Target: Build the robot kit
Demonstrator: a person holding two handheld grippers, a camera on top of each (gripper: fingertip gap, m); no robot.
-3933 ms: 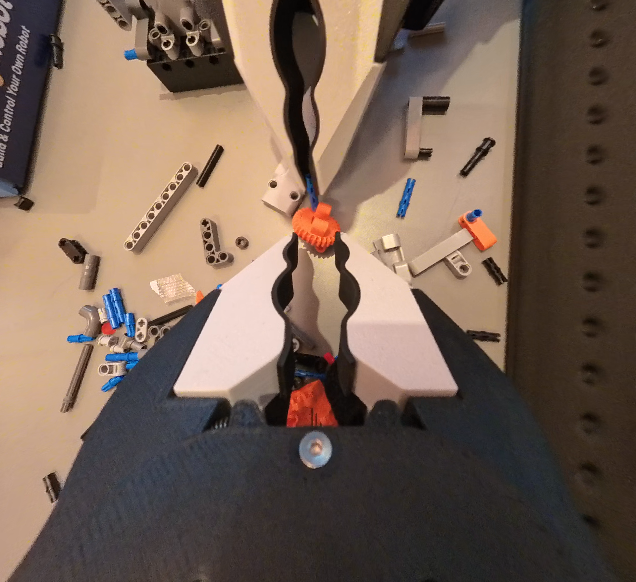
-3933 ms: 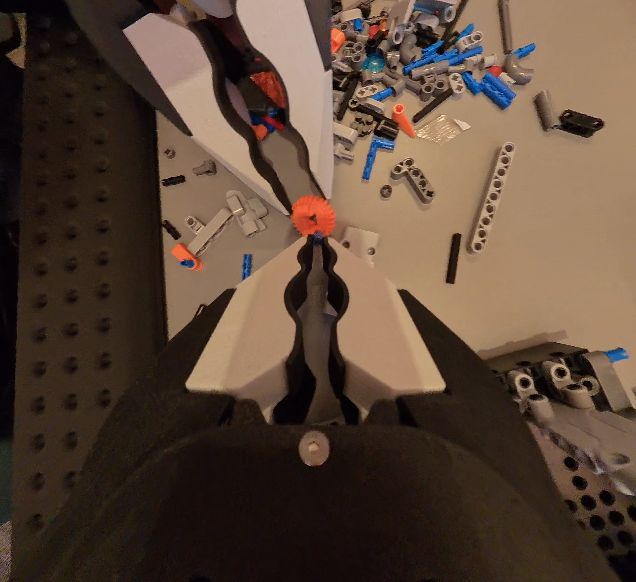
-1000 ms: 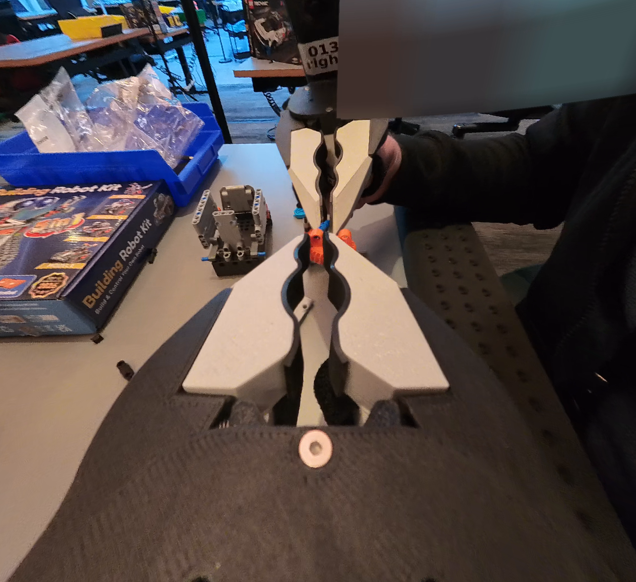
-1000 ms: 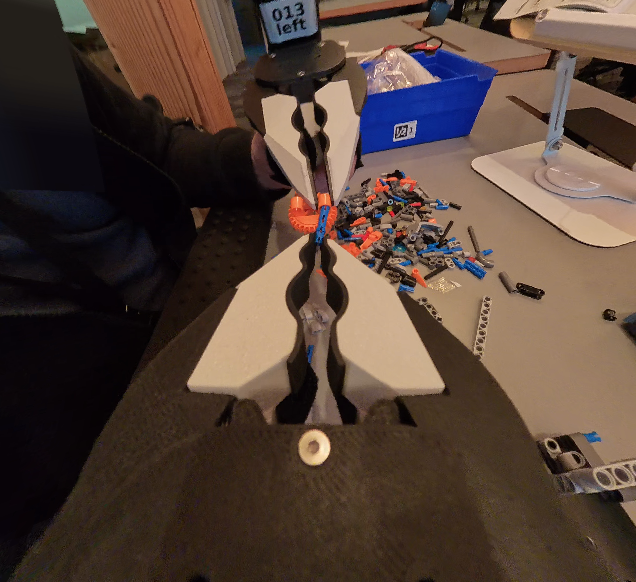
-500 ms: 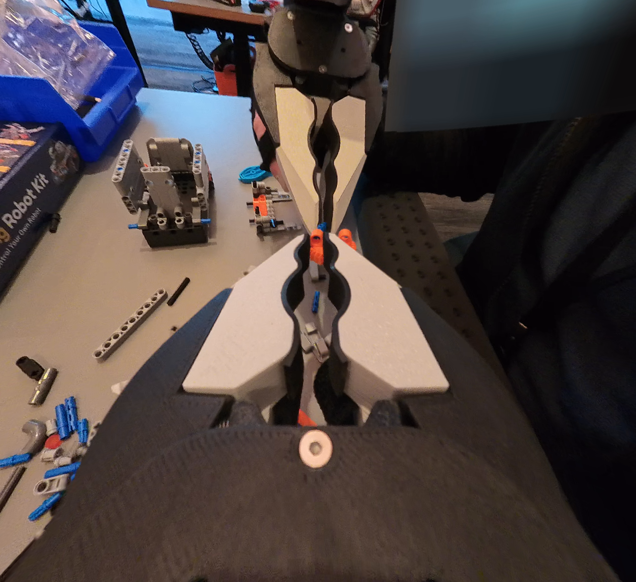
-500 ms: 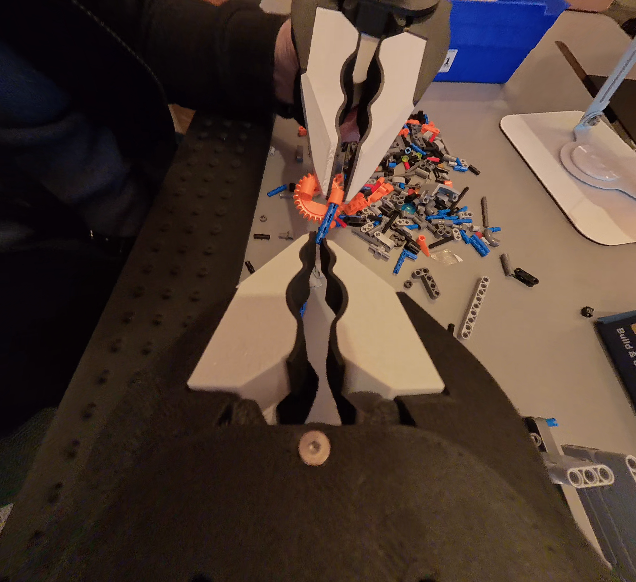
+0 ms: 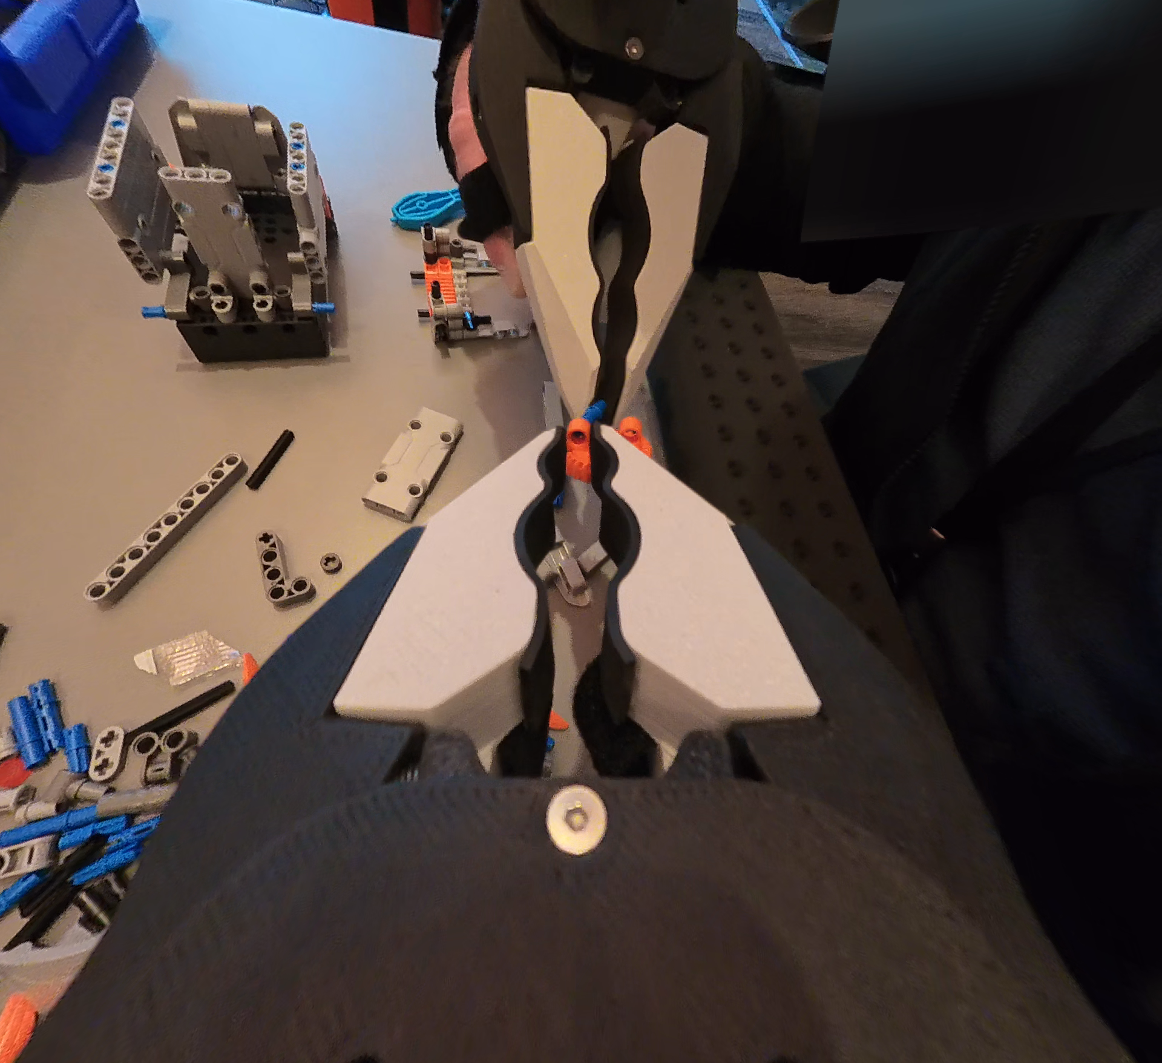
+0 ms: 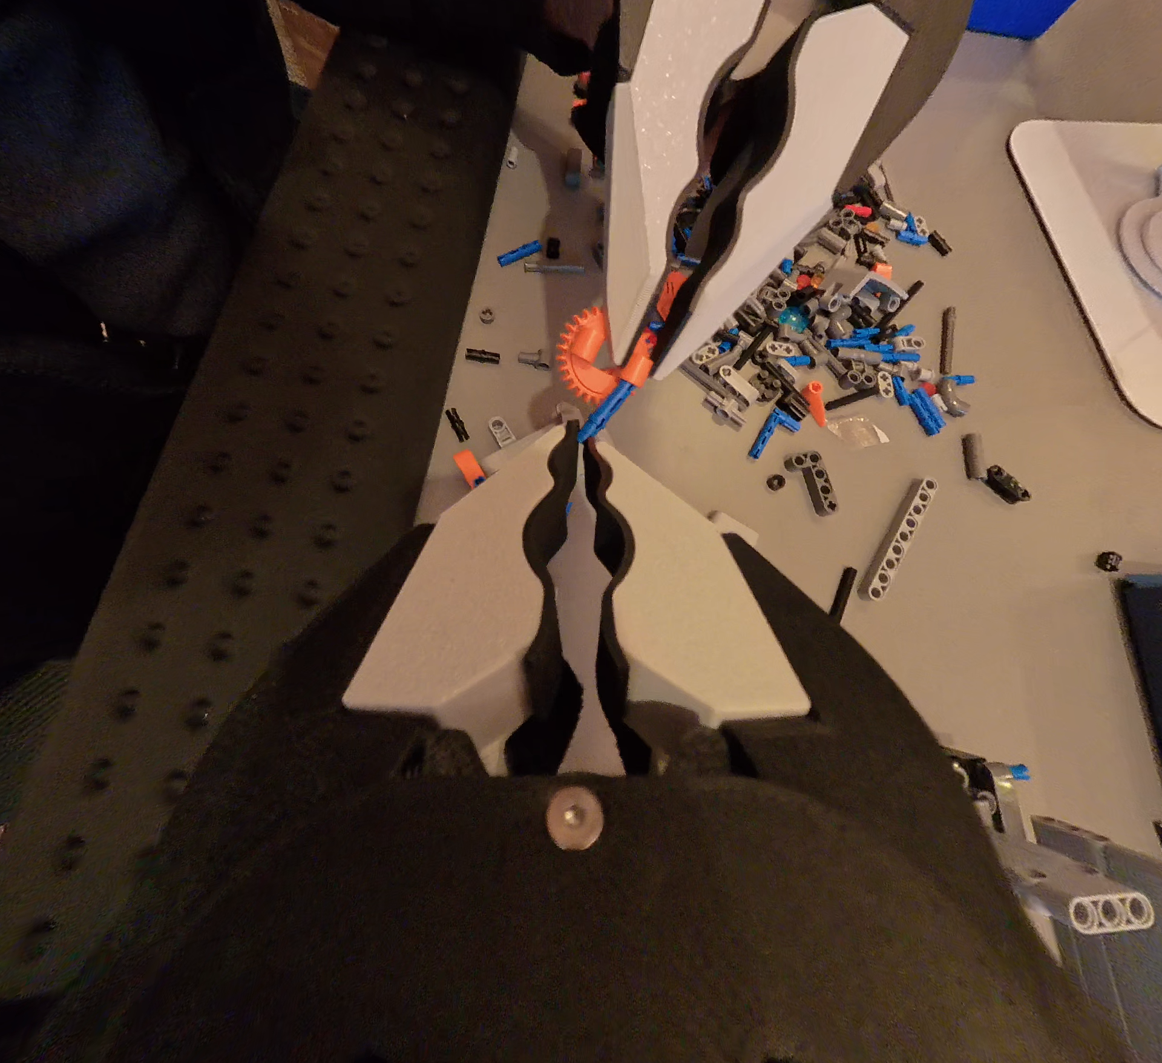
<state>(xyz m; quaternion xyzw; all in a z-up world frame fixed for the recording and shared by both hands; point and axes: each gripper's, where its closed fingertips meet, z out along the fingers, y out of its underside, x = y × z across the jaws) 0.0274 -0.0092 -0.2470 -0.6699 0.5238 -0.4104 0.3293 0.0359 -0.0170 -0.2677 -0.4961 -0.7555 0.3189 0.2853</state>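
My left gripper point(image 7: 578, 443) is shut on an orange toothed gear piece point(image 7: 577, 457), held above the table's near edge. In the right wrist view the left gripper point(image 8: 642, 363) comes down from the top with the orange gear point(image 8: 581, 363) at its tips. A blue pin point(image 8: 605, 405) sticks out of the gear's orange hub toward my right gripper point(image 8: 581, 435), whose tips are pinched on the pin's free end. In the left wrist view the right gripper point(image 7: 597, 404) points down, tip to tip with mine, with the blue pin point(image 7: 594, 407) between them.
A grey and black block assembly point(image 7: 220, 240) stands at the back left, with a small orange and grey sub-assembly point(image 7: 453, 290), a grey plate point(image 7: 412, 463) and a long grey beam point(image 7: 166, 536) nearby. A pile of loose parts point(image 8: 849, 341) lies beyond. A black studded mat point(image 8: 314, 404) lines the table's edge. Less than 4 cm separates the two grippers' tips. About 9 cm separates my right fingertips from the grey plate point(image 7: 412, 463).
Both grippers have tilted downward, so the views now look at the table instead of across the room. The gear and pin stay held between them.
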